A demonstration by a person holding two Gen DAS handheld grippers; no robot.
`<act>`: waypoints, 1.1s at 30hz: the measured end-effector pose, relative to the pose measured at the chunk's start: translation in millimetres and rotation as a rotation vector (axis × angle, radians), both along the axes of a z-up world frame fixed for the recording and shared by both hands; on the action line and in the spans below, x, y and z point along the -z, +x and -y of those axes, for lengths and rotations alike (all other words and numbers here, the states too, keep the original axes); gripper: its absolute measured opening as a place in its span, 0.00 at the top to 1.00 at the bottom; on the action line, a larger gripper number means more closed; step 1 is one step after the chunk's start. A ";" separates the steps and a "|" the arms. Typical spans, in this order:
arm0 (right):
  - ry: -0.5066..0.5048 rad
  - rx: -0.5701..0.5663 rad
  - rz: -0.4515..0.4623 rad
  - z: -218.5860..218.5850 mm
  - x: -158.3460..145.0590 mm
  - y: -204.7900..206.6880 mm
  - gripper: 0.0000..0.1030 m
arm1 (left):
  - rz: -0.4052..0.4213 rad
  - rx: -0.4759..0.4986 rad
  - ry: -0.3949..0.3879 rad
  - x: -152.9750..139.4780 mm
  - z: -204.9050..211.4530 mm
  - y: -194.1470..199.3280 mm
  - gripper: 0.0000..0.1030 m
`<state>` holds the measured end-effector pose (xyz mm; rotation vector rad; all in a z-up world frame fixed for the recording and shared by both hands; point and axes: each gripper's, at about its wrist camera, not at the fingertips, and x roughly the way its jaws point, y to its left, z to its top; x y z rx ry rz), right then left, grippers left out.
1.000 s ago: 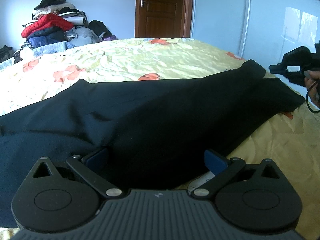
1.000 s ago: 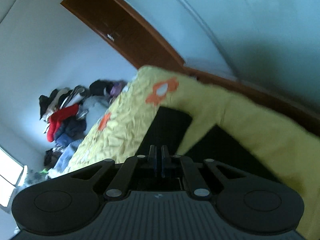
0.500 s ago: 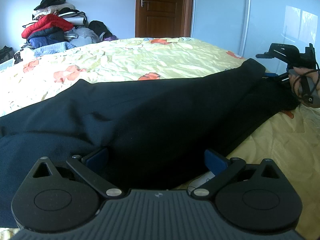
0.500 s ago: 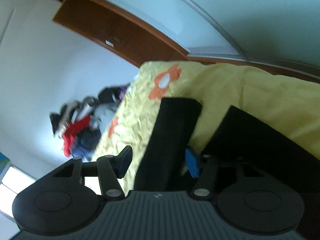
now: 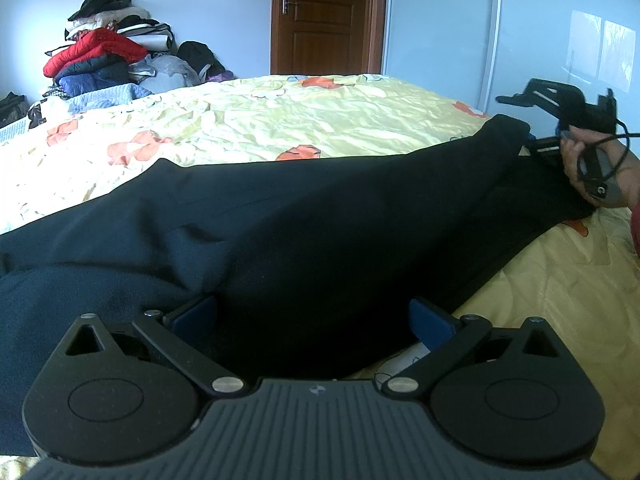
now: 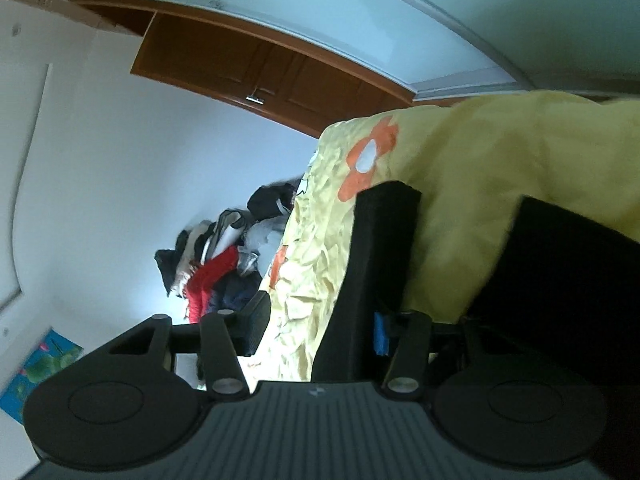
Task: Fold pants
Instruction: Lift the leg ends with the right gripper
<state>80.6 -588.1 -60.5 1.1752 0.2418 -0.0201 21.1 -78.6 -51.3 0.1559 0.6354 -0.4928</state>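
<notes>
black pants (image 5: 320, 232) on the bed (image 5: 320, 120); left gripper (image 5: 312, 320) fingers wide apart, right gripper (image 6: 320, 328) fingers closing around a leg.

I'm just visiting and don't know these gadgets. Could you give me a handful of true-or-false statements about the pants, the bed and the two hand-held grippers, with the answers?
1. The pants are dark and lie spread across the bed. True.
2. The bedspread is plain white. False: it is pale yellow with orange flowers.
3. The left hand-held gripper has its fingers wide apart with pant fabric between them. True.
4. The right hand-held gripper is clamped tight on nothing. False: its jaws are closing around a pant leg end.
5. The wooden door stands wide open. False: it is closed.
</notes>
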 end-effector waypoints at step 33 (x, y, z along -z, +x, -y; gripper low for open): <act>-0.048 -0.134 0.225 -40.8 -130.2 -20.0 0.96 | 0.053 0.089 -0.150 -37.0 50.6 40.7 0.93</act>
